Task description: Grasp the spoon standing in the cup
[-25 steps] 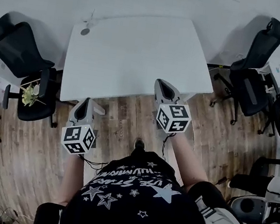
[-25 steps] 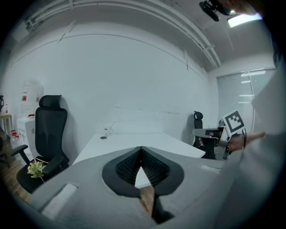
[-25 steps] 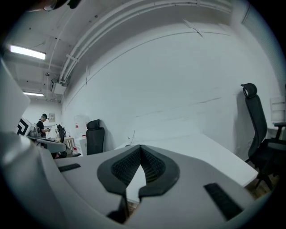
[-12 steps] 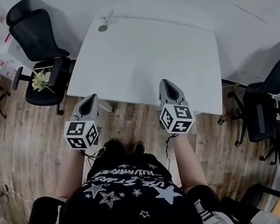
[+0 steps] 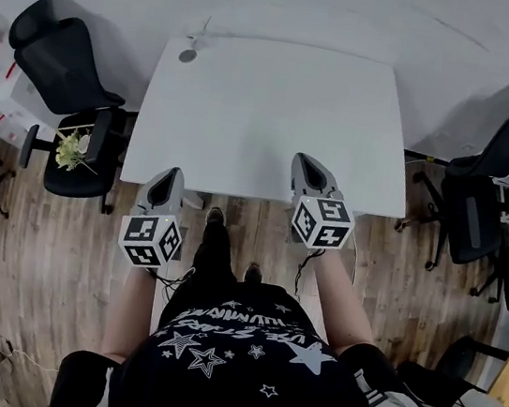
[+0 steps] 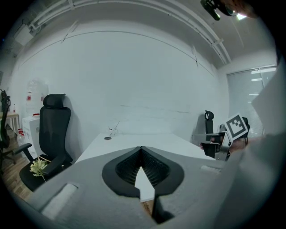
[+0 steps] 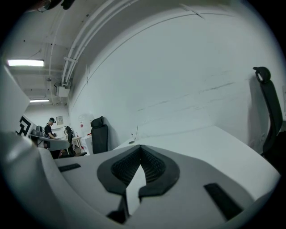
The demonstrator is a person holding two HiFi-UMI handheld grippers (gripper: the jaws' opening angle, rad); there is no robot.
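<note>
A small cup (image 5: pixel 188 55) with a thin spoon (image 5: pixel 202 31) standing in it sits at the far left corner of the white table (image 5: pixel 277 116). Both grippers hang over the wooden floor at the table's near edge, far from the cup. My left gripper (image 5: pixel 169 176) is shut and empty, and so is my right gripper (image 5: pixel 305 162). In the left gripper view the cup (image 6: pixel 107 138) and spoon (image 6: pixel 115 129) show far beyond the closed jaws (image 6: pixel 141 148). The right gripper view shows the cup (image 7: pixel 130 142) and spoon (image 7: pixel 136 131) past its closed jaws (image 7: pixel 141 146).
Black office chairs stand left (image 5: pixel 60 74) and right (image 5: pixel 495 177) of the table; a small plant (image 5: pixel 71 150) lies on a left chair's seat. A white wall runs behind the table. A person (image 7: pixel 49 129) stands at a distant desk.
The head view has swung so the table now sits centred. Both grippers keep their place at the near edge. The person's foot has stepped forward between them.
</note>
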